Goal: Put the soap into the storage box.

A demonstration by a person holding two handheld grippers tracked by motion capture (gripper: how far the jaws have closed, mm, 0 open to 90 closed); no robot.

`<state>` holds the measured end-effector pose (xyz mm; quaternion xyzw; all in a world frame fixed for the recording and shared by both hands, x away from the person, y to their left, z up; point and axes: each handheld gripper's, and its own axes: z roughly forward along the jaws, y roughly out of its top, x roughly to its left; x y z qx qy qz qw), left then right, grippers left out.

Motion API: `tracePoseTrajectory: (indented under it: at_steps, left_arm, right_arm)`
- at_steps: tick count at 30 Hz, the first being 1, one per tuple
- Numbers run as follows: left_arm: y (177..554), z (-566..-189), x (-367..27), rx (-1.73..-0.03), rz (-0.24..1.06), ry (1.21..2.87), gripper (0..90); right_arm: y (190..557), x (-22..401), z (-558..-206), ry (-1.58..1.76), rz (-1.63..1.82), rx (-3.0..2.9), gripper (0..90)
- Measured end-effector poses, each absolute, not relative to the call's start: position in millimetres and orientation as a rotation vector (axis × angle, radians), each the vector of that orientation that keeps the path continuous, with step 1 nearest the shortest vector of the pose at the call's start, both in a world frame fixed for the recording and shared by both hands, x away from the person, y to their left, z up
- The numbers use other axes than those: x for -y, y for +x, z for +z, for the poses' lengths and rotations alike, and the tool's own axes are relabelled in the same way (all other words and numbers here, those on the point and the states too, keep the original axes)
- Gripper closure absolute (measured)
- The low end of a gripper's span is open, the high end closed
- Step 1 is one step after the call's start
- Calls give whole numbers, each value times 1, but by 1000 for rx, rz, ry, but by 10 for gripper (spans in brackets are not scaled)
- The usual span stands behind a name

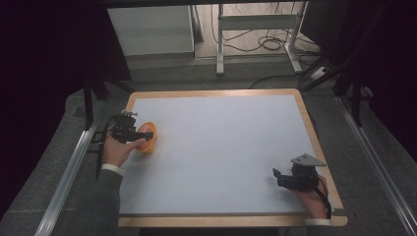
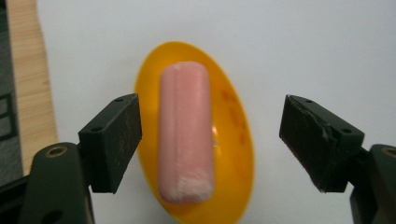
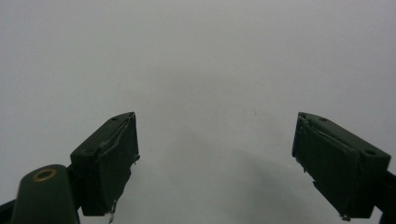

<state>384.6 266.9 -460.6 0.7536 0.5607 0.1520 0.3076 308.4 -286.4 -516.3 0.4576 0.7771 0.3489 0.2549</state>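
The left gripper [image 2: 210,140] has its jaws spread wide on both sides of a pink sausage [image 2: 184,135], not touching it. The sausage lies in an orange bowl [image 2: 233,154] near the left edge of the white worktop [image 1: 221,147]. The right gripper [image 3: 215,158] hovers with jaws spread over bare worktop near the front right corner. A wooden rim [image 1: 211,93] frames the surface; between the hands is wide free space.
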Motion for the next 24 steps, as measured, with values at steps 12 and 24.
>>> tracePoseTrajectory:
  at_steps: [12,24]
  left_arm:
    - [348,-457,-240,-1292,386,2017,204]
    - [319,-480,-223,-1188,307,2011,204]
  right_arm:
    - [308,284,-518,1234,936,-2121,142]
    - [308,283,-518,1238,930,-2126,142]
